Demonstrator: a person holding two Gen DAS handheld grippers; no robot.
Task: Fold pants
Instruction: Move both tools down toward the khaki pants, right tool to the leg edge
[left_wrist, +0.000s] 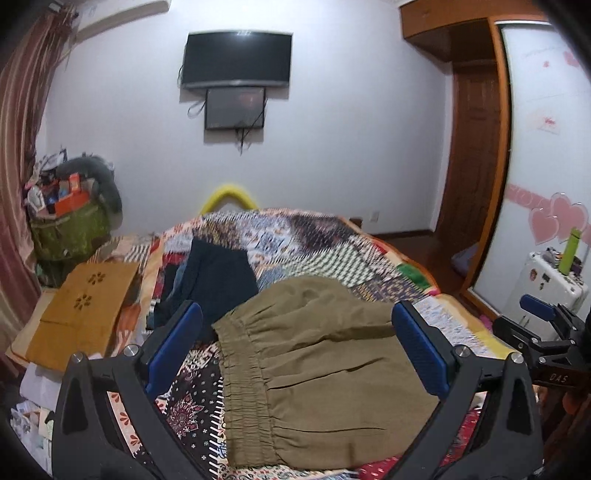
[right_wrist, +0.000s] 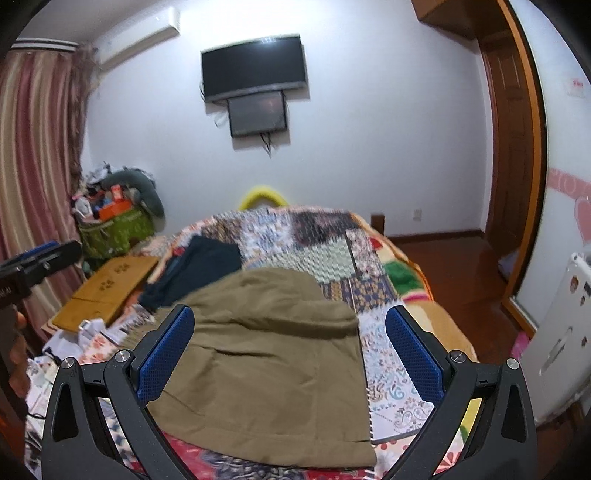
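Olive pants lie folded on the patchwork quilt, elastic waistband leftward. Left gripper and right gripper both gape wide, empty, above them. Risk: a shallow pinch catches one layer only, dragging the fold apart.

The pants were olive-brown, the bedspread busy patchwork, and the grippers' pads blue, perhaps textured.

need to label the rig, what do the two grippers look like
Both match: the left gripper and right gripper have black angular frames, silver round bolts at the joints, and blue textured pads inside each finger. "DAS" lettering shows on the right one's body.
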